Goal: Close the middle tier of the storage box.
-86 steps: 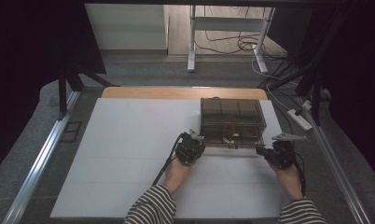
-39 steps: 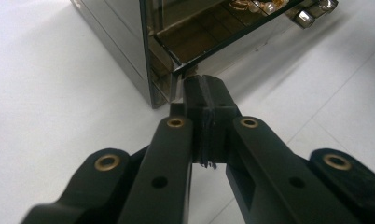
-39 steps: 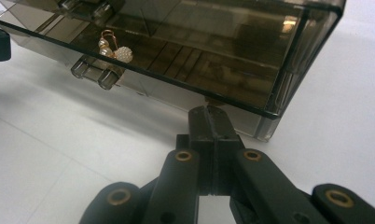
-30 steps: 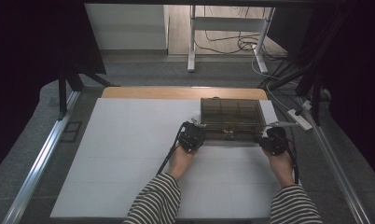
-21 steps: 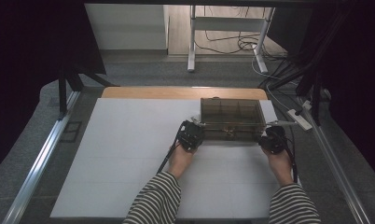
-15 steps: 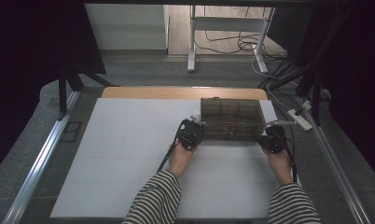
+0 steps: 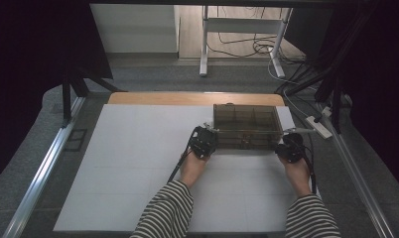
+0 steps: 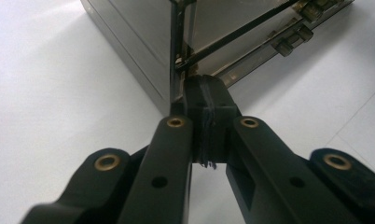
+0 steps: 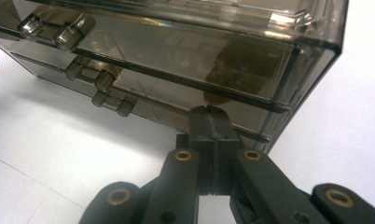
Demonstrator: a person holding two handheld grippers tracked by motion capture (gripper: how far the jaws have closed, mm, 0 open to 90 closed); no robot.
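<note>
We rest our left tool (image 7: pixel 203 142) and right tool (image 7: pixel 290 147), both closed and empty, against the smoky compartment box's (image 7: pixel 246 124) near corners, near the worktop's (image 7: pixel 138 148) far-right corner.

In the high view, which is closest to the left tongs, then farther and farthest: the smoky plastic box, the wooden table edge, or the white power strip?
1. Smoky clear plastic box, right beside the left tongs.
2. Wooden table edge, behind.
3. White power strip, far right.
</note>
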